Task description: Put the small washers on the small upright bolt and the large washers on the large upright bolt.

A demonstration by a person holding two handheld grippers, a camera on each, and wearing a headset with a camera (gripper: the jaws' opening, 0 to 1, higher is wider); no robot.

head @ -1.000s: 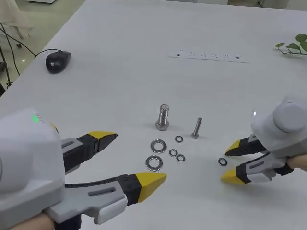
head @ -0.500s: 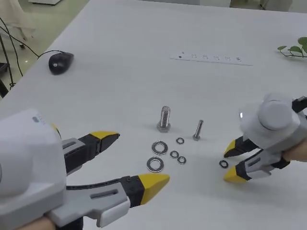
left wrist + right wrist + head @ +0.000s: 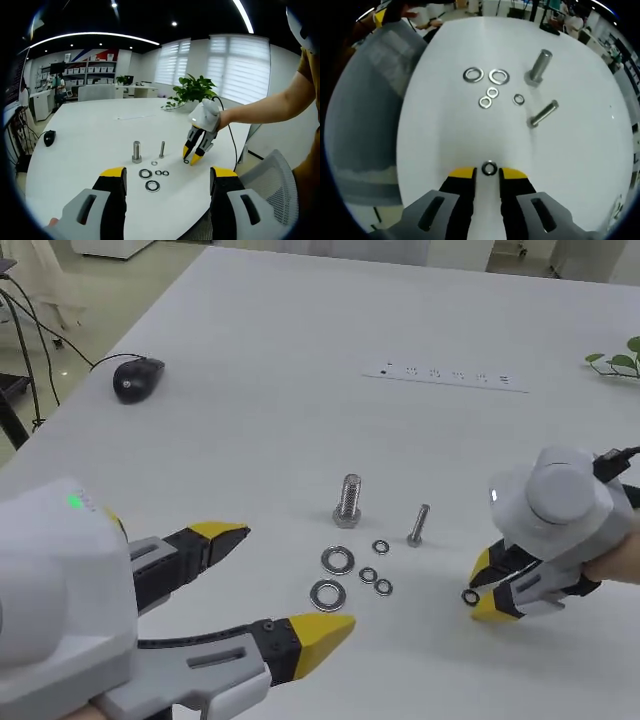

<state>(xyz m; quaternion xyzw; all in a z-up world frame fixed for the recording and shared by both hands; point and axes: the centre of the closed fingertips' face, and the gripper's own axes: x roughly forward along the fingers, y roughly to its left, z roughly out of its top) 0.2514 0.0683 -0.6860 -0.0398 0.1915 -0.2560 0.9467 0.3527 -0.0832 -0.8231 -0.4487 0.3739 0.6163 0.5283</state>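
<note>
The right gripper (image 3: 483,588) has lowered, its fingers (image 3: 491,608) now straddling 1 small washer (image 3: 470,597).

Silver washers (image 3: 338,560), wht table (image 3: 250,390), blk mouse (image 3: 138,377).

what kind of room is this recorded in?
Looks like an office or meeting room rather than a workshop: a big white table with a computer mouse and a power strip on it, with window blinds and a potted plant behind.
</note>
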